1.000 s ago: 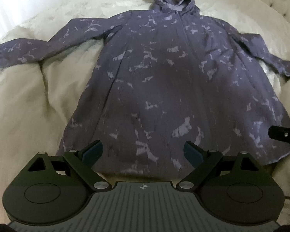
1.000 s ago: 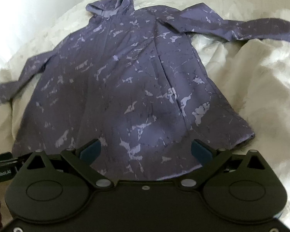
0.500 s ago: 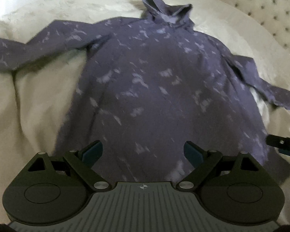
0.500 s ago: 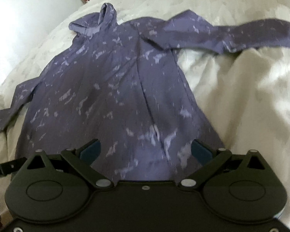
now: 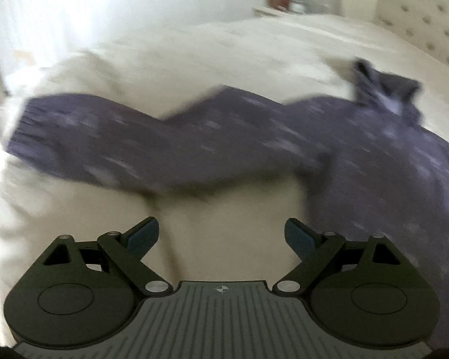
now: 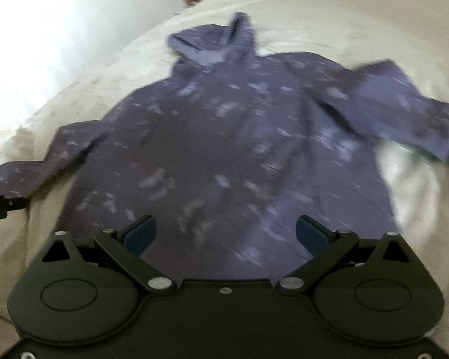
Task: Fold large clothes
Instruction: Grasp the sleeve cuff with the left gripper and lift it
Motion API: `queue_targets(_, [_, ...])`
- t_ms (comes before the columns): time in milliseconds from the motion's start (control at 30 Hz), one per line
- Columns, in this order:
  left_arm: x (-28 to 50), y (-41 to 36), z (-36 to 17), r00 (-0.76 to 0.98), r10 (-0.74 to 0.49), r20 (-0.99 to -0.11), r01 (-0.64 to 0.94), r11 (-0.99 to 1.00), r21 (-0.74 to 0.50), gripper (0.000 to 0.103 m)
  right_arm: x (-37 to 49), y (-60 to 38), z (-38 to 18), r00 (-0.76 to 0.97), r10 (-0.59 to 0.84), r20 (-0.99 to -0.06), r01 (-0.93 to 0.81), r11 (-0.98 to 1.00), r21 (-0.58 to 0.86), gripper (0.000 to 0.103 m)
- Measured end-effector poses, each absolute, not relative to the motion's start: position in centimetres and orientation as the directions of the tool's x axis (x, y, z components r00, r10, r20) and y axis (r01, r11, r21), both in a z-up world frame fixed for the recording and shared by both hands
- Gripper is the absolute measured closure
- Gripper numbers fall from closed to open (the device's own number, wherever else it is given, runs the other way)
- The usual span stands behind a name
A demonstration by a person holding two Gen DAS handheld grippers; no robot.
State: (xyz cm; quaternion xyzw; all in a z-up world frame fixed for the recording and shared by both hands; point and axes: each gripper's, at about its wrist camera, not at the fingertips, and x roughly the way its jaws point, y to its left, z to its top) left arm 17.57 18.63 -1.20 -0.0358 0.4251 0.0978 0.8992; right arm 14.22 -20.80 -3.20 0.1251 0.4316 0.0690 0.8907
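A purple hooded jacket with pale flecks lies spread flat on a cream bed, hood at the far end. In the left wrist view, one sleeve stretches across the middle, cuff to the left, with the jacket body at the right. My left gripper is open above bare duvet, short of that sleeve, and holds nothing. My right gripper is open above the middle of the hem with nothing between its fingers. Both views are blurred by motion.
A tufted headboard stands at the far right. A bedside table with small items stands behind the bed. Bright white curtains fill the left. A black part of the left gripper shows at the right wrist view's left edge.
The left view has swung left, from over the hem to the duvet before the left sleeve. The right view has shifted left towards the hem's middle. Both grippers stayed open.
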Motion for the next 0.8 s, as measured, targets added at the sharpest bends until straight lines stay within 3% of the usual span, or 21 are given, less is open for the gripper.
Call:
queue_targets(300, [18.5,28.5,-0.6,0.603,0.343,-0.72,-0.387,0.915,0.111,0.011,17.9,-15.4,-3.8,0.612,0.343,-0.713,-0.141,0.934,0.328,0.003])
queue_targets(600, [18.9,33.9,-1.5,0.625,0.301,-0.72,-0.47,0.882,-0.04,0.013,18.2,-13.1,-5.6,0.576,0.347,-0.74,-0.191,0.937,0.291,0.003])
queue_targets(667, [19.0,34.9,-1.9,0.633,0.29,-0.718,-0.495,0.865,-0.087,0.02,18.0,-13.2,-5.9,0.57,0.347,-0.745,-0.193,0.938,0.29,0.003])
queue_targets(767, [19.3,35.6,-1.9,0.653,0.269,-0.708,-0.501,0.854,-0.138,0.042,17.7,-13.7,-6.6,0.564,0.343,-0.751,-0.191,0.939,0.286,0.003])
queue_targets(800, [19.2,35.7,-1.7,0.655,0.279,-0.702,-0.509,0.85,-0.137,0.062,17.7,-13.8,-6.8,0.564,0.339,-0.753,-0.188,0.941,0.283,0.003])
